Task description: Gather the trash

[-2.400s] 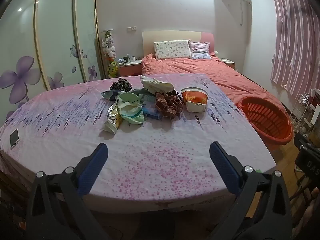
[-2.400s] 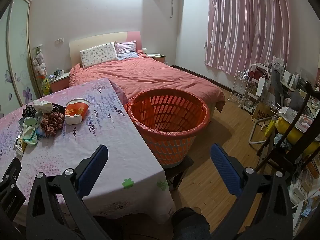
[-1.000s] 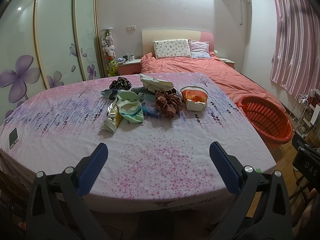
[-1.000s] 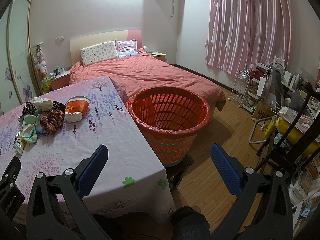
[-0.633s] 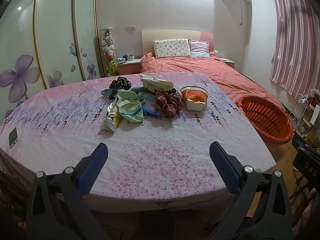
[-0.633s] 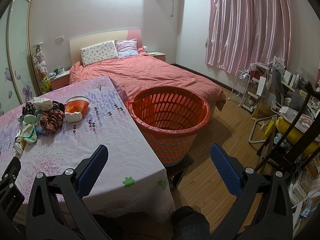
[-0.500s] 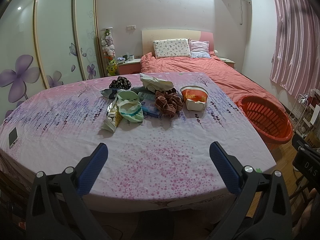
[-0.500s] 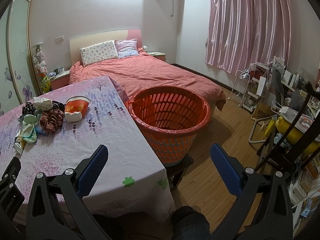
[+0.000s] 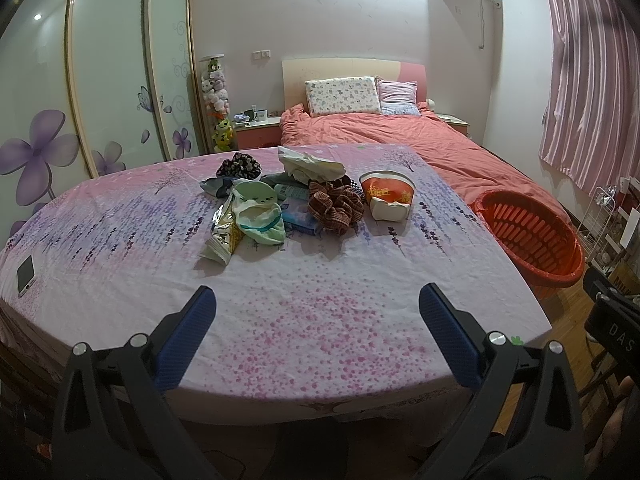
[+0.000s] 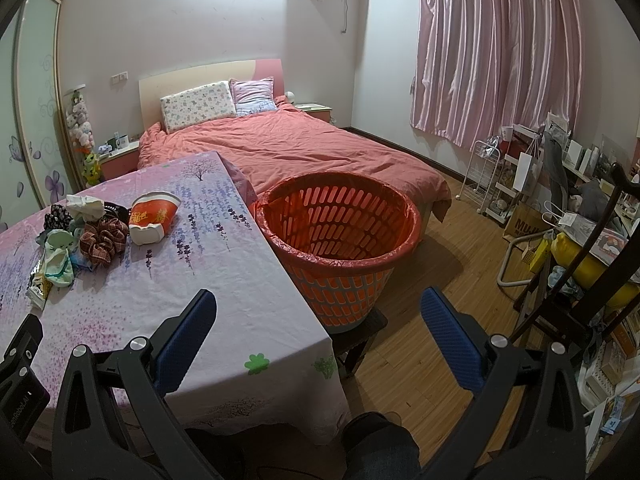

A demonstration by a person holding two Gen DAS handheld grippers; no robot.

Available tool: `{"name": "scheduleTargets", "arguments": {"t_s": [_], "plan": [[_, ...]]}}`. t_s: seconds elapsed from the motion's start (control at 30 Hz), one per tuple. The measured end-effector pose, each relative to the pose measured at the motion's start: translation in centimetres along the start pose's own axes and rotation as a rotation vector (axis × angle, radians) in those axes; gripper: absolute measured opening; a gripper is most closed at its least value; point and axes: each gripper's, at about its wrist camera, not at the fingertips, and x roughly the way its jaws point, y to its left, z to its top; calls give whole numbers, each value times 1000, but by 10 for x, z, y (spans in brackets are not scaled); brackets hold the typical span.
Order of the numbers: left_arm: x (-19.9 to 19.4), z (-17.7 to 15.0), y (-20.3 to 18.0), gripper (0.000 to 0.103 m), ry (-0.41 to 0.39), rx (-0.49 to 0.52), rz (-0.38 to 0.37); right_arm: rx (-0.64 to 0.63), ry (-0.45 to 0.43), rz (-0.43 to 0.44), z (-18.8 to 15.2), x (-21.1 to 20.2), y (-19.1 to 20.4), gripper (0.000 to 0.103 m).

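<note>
A pile of trash lies in the middle of the table: a crushed red and white paper cup (image 9: 386, 200) (image 10: 152, 216), a snack wrapper (image 9: 222, 236), a crumpled white bag (image 9: 310, 164), blue packets (image 9: 298, 218), mixed with a brown plaid scrunchie (image 9: 336, 206) and a green sock (image 9: 258, 214). An orange laundry basket (image 9: 528, 236) (image 10: 340, 236) lined with a red bag stands at the table's right. My left gripper (image 9: 316, 308) is open and empty over the near table edge. My right gripper (image 10: 318, 312) is open and empty, between table corner and basket.
The table (image 9: 320, 312) has a pink floral cloth. A phone (image 9: 26, 276) lies at its left edge. A bed (image 10: 300, 148) stands behind the table. Shelves and clutter (image 10: 560, 208) fill the right side over wooden floor (image 10: 432, 320). Wardrobe doors (image 9: 108, 80) line the left wall.
Both grippers stay open and almost still. The left view has crept very slightly, with the pile a touch higher in frame than 2.4 s ago.
</note>
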Motion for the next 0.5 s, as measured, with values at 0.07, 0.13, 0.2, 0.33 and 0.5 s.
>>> {"name": "scheduleTargets", "arguments": {"t_s": [0.07,0.13,0.2,0.33,0.5], "plan": [[0,0,0,99,1,0,0,0,0,-1,0,0,0,101],[0,0,0,99,1,1,-1,0,0,0,0,0,-1,101],[-1,0,0,99,2,1,-1,1,0,0,0,0,-1,101],[0,0,0,99,2,1,-1,0,0,-1,0,1,0,101],[0,0,-3,99,4,2,-2,0,2,0,0,1,0,101]]}}
